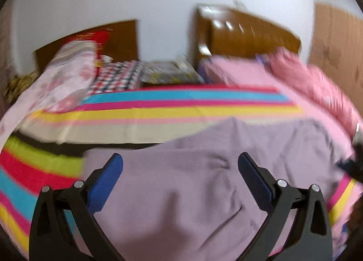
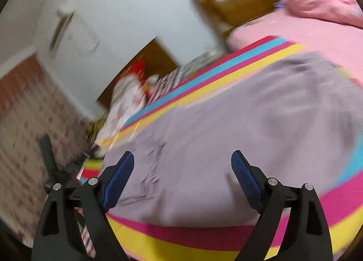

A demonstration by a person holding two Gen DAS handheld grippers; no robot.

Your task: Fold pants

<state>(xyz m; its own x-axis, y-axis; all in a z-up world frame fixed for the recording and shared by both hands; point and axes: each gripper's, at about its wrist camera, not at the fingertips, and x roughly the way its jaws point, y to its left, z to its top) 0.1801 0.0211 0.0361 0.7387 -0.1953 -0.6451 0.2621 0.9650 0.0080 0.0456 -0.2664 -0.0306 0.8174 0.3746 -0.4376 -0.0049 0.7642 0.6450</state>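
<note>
Lilac pants (image 1: 204, 184) lie spread on a bed with a rainbow-striped sheet (image 1: 158, 111). My left gripper (image 1: 180, 161) is open, its blue-padded fingers held just above the pants with nothing between them. In the right wrist view the same pants (image 2: 226, 136) fill the middle, wrinkled near the left finger. My right gripper (image 2: 182, 159) is open and empty above the pants' near edge. Both views are blurred by motion. Part of the right gripper (image 1: 354, 161) shows at the right edge of the left wrist view.
A pink duvet (image 1: 317, 88) is piled at the bed's right. A brown headboard (image 1: 249, 34) stands behind it. A floral cover (image 1: 63, 79) and checked cloth (image 1: 118, 75) lie at the left. The bed's near edge (image 2: 181, 242) runs along the bottom of the right wrist view.
</note>
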